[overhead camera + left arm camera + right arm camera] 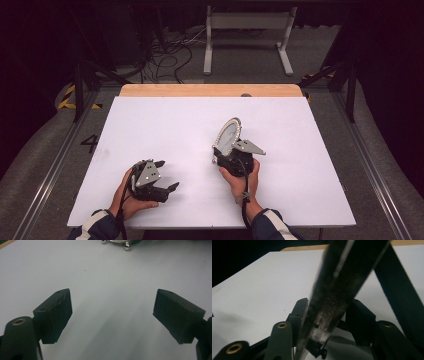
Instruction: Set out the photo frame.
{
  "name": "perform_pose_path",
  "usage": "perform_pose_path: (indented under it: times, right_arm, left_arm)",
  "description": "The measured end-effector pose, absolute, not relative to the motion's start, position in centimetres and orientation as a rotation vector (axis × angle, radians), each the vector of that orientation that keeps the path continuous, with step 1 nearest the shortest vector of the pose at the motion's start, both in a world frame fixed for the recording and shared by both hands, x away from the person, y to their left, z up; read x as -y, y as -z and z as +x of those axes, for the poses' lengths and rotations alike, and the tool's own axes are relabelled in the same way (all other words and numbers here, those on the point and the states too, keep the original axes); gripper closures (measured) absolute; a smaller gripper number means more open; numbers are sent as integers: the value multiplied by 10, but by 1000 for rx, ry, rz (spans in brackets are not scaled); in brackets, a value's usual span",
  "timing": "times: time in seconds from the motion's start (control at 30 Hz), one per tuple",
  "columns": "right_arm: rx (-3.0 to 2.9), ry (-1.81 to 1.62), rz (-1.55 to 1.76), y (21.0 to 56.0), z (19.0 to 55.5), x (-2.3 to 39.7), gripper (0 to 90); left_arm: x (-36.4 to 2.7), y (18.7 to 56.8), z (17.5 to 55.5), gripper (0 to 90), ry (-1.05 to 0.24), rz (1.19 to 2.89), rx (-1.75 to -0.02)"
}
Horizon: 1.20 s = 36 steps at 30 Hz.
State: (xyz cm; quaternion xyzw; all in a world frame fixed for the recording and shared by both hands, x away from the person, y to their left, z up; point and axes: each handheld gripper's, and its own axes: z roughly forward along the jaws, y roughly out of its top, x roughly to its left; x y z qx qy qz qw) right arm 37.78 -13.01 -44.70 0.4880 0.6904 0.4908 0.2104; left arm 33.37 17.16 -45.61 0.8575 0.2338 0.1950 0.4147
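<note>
Got my right gripper (223,151) sitting a bit right of centre in the high view, and it's clamped on the edge of a round silver plate (228,135) with little beads around the rim. The plate stands up on its edge, tilted, leaning toward the upper left of that frame above my right hand (241,176). In the right gripper view the plate (337,290) runs as a dark blurry band from bottom centre up to the top right, with a jaw pressed against each side of it, so it's a real grip, not just hovering.

My left gripper (159,176) is down in the lower left of the high view, resting low over the white table (150,125), cradled in my left hand (127,197). Its jaws are spread wide with nothing between them. In the left gripper view it's just bare white surface between the two black pads, and the plate's beaded rim (117,243) peeks in at the top edge, well apart from that gripper.
</note>
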Motion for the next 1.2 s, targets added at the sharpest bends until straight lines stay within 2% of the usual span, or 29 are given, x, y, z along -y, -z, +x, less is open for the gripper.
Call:
perform_pose_path:
  times: [0.43,1.2]
  right_arm:
    - [-2061,-1397,1311,443,386,146,686]
    - [-2300,-1413,1219,437,401,164,746]
  left_arm:
    - [-168,458,337,192,-460,2168,-586]
    - [-166,455,336,175,-493,2182,-618]
